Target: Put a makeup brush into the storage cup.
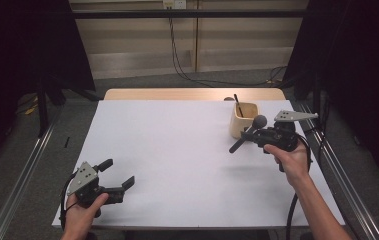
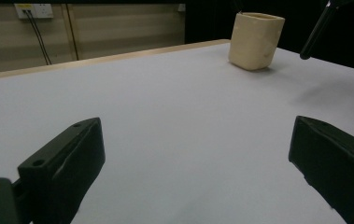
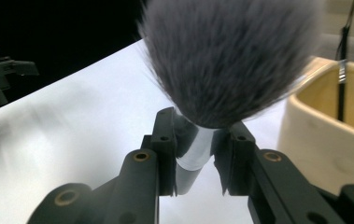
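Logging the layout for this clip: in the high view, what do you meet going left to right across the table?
Left gripper, jaws open → makeup brush clamped in the right gripper beside the beige holder cup.

A lab or recording studio was indicated rather than a home. A plain white counter [image 1: 177, 165] was set up as a bare work surface, with a wooden edge strip [image 1: 192, 94] at its far side. Well beyond the right gripper [image 1: 251, 134], black curtains [image 1: 362, 75] were hung on both sides to screen the space. Metal rails [image 1: 22, 175] were laid along the grey carpeted floor [image 1: 142, 82] beside the counter. On the beige panelled back wall [image 1: 242, 30] a power socket [image 1: 174, 4] was mounted, from which black cables [image 1: 177, 60] were run down to the floor.
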Demonstrator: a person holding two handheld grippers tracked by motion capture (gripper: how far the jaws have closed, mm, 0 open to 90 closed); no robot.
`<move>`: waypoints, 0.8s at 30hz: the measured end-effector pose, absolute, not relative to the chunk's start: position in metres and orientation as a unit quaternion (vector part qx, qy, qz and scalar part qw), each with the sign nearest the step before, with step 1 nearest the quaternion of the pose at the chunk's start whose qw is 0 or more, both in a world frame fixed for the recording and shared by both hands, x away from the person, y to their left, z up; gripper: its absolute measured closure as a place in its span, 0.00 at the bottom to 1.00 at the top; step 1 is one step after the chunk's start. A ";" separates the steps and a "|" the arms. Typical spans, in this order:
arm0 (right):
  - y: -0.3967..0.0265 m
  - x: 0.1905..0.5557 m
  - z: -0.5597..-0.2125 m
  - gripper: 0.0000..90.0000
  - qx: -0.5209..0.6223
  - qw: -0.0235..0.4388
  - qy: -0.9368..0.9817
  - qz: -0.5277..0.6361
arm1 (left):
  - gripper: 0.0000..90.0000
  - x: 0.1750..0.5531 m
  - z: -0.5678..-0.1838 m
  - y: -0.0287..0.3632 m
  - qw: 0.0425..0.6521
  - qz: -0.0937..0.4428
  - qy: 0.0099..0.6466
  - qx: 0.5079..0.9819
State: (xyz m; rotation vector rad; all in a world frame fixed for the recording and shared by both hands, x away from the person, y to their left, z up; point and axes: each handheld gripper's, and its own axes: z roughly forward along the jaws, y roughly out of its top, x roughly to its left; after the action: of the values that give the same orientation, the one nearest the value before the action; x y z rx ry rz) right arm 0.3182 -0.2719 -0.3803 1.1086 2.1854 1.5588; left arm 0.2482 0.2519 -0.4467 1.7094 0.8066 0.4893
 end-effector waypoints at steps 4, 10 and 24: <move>-0.278 0.323 -0.370 0.79 0.382 0.131 0.746 0.529 | 0.04 0.249 -0.447 0.253 0.557 0.211 0.343 0.727; -0.284 0.331 -0.355 0.79 0.385 0.147 0.745 0.525 | 0.04 0.251 -0.448 0.255 0.556 0.210 0.345 0.727; -0.300 0.346 -0.322 0.79 0.401 0.181 0.735 0.516 | 0.04 0.251 -0.448 0.255 0.553 0.211 0.344 0.729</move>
State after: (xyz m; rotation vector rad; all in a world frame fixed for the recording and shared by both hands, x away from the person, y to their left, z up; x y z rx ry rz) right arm 0.3462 -0.2998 -0.3219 1.1317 2.0769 1.4574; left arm 0.2513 0.2548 -0.4480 1.7246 0.8124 0.4981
